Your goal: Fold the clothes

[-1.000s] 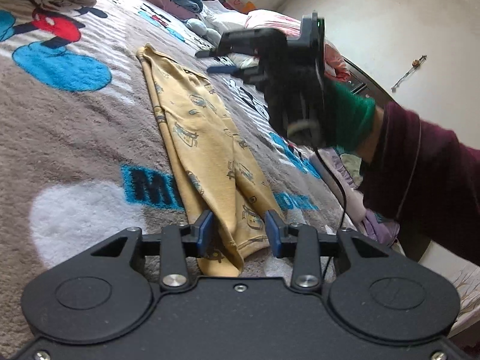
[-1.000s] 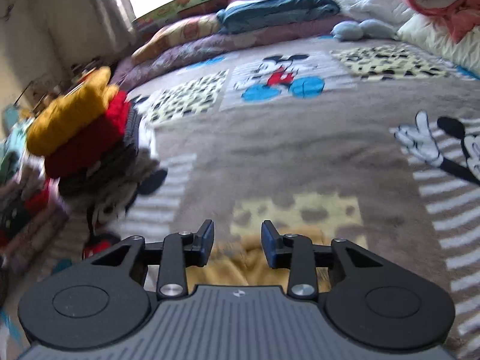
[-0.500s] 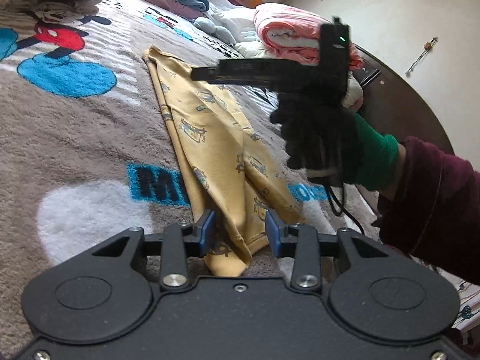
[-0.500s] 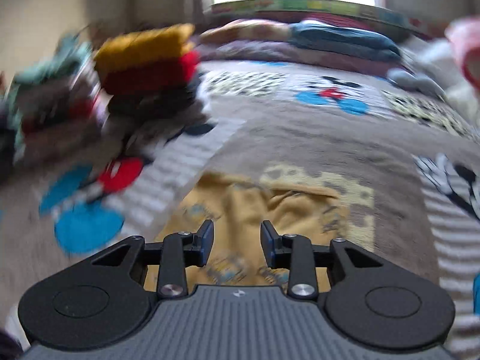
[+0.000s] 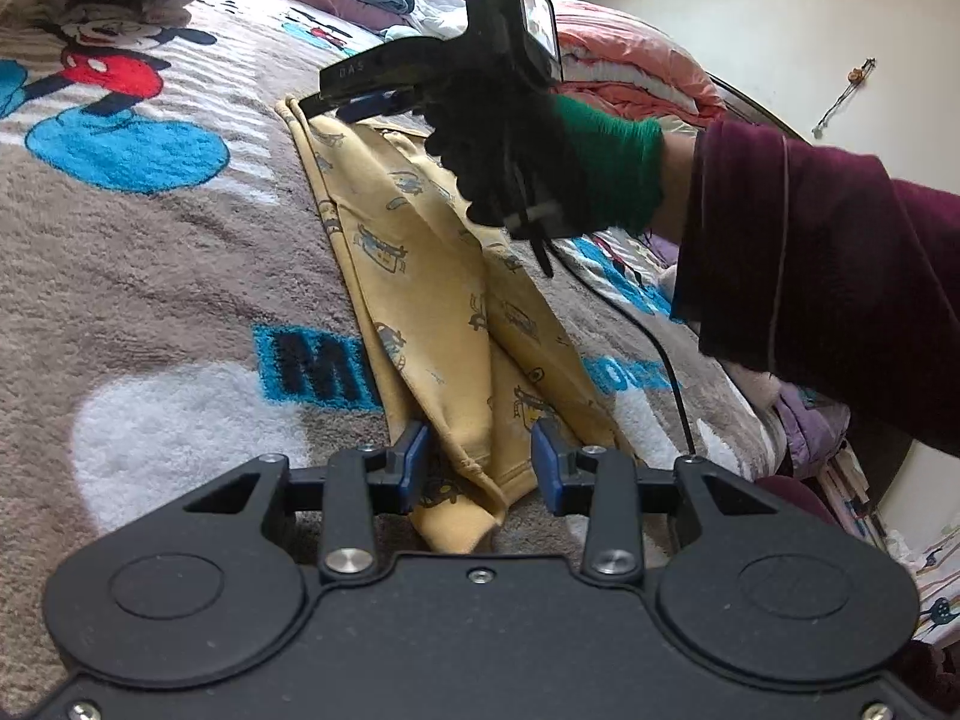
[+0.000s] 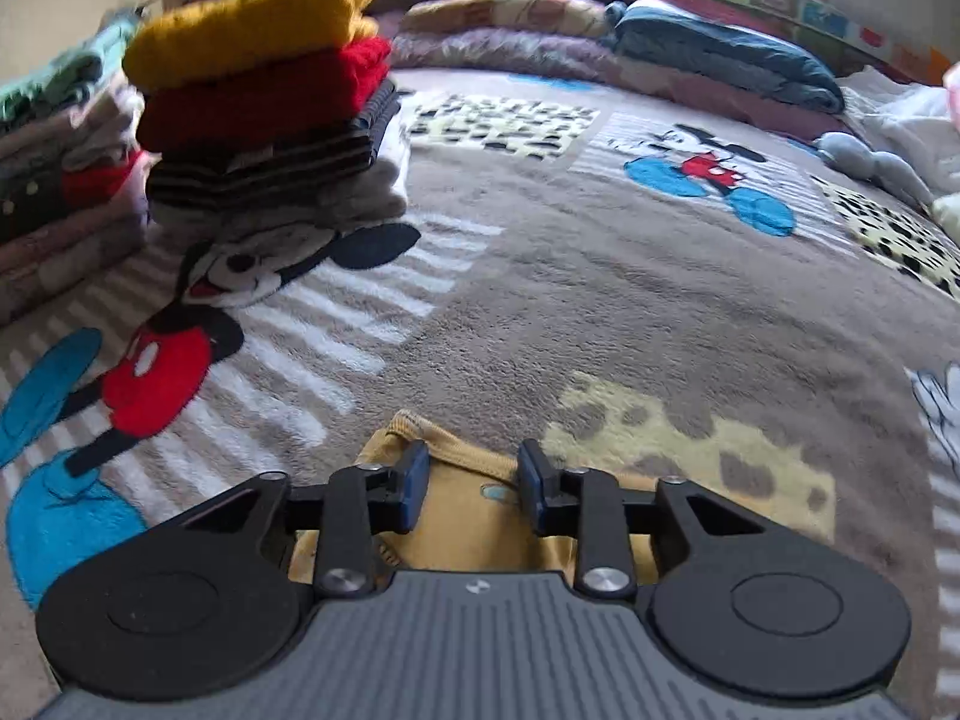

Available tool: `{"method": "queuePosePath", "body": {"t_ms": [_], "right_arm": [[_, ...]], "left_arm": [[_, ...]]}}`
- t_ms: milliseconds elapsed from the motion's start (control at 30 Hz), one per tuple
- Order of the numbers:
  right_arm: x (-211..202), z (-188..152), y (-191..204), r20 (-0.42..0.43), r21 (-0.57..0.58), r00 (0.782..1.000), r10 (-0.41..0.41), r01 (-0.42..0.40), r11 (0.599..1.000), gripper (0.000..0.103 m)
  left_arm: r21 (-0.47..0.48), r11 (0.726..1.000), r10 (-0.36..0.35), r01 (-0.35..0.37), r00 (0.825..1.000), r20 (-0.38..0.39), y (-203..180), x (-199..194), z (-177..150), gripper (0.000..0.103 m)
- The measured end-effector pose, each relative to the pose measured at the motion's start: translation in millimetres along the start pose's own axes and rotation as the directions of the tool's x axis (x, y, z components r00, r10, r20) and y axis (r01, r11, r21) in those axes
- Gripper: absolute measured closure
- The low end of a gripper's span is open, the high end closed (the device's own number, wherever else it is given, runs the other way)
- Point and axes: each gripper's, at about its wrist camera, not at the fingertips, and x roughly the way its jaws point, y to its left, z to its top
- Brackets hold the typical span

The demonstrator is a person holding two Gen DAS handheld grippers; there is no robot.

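Looking along my left gripper [image 5: 480,471], I see its blue pads standing apart with the near end of the yellow printed garment [image 5: 420,276] bunched between them; the cloth sits in the gap, but neither pad presses on it, so those jaws are released. The garment lies folded lengthwise in a long narrow strip on the grey cartoon blanket [image 5: 150,276], running away from me towards the far side of the bed.

At the strip's far end, my right gripper [image 5: 360,103] points down at the top edge of the cloth, carried by a black-gloved hand [image 5: 498,150] with a green cuff and a maroon sleeve [image 5: 828,276] behind it. From the right wrist view, that gripper [image 6: 474,483] hovers right over the garment's [image 6: 474,534] hemmed edge, pads spread to either side of it; nothing is clamped, so those jaws are loose too, though how close they sit to the fabric I cannot tell.

Further out on the blanket [image 6: 600,300], to the left, stands a stack of folded clothes [image 6: 264,102], mustard on top, then red, then striped dark layers. Beyond that, rolled bedding [image 6: 708,54] lines the far edge of the bed under a bright window.
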Motion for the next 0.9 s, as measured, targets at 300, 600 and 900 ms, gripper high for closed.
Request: {"method": "queuePosePath", "body": {"t_ms": [300,600,900], "right_arm": [[-17.5,19.7,-17.4,0.037,0.008,0.996,-0.078,0.078,0.997,0.062],[-119.2,-47.3,-26.1,0.167,0.025,0.985,0.035,-0.039,0.999,0.062],[-136.1,-142.6,30.1,0.081,-0.102,0.994,0.075,-0.067,0.993,0.062]], "left_arm": [[0.029,1.0,0.012,-0.012,1.0,0.019,-2.2,-9.3,0.7,0.065],[0.244,0.965,0.051,-0.094,0.983,0.178,-38.6,-30.4,-1.3,0.065],[0.358,0.915,0.182,-0.189,0.982,0.052,-55.7,17.9,-18.2,0.059]]}}
